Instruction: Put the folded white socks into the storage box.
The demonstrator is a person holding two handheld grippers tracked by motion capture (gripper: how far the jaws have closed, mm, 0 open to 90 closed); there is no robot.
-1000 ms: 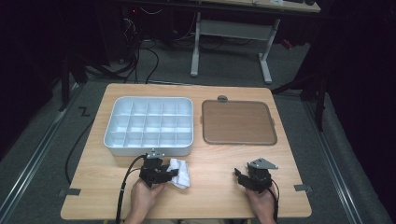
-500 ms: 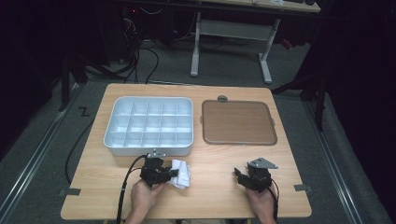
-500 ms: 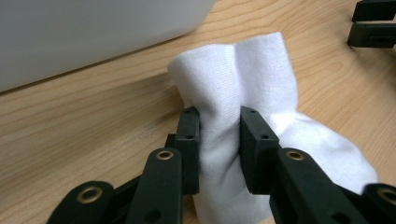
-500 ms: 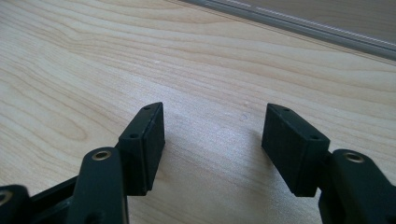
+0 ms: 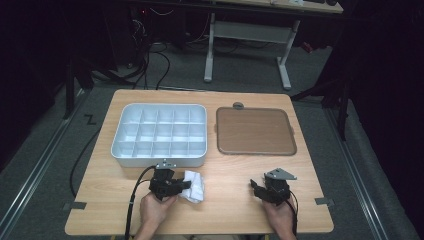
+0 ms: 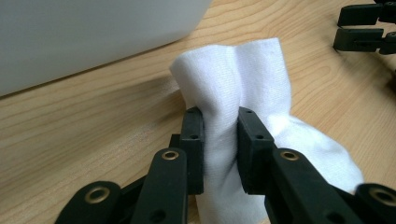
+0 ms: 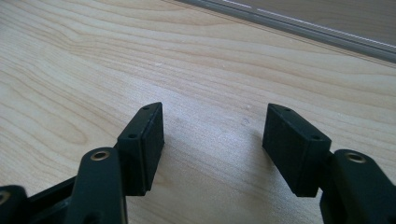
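Observation:
A white cloth [image 5: 195, 186] lies crumpled on the wooden table near its front edge, just in front of the tray. My left gripper [image 5: 186, 185] points right into it. In the left gripper view the jaws [image 6: 219, 116] pinch a bunched fold of the cloth [image 6: 243, 84] between their pads; they have just been closing on it. My right gripper [image 5: 254, 187] rests at the front right, pointing left. Its jaws [image 7: 215, 121] stand open over bare wood with nothing between them.
A white tray [image 5: 160, 157] with several compartments stands behind the left hand, its wall [image 6: 93, 32] close beside the cloth. A brown mat [image 5: 255, 131] lies to its right, with a small grey round piece [image 5: 238, 105] at its far edge.
The left jaws have drawn together on the cloth, which now looks more bunched. Neither hand has shifted, and the right gripper is as it was.

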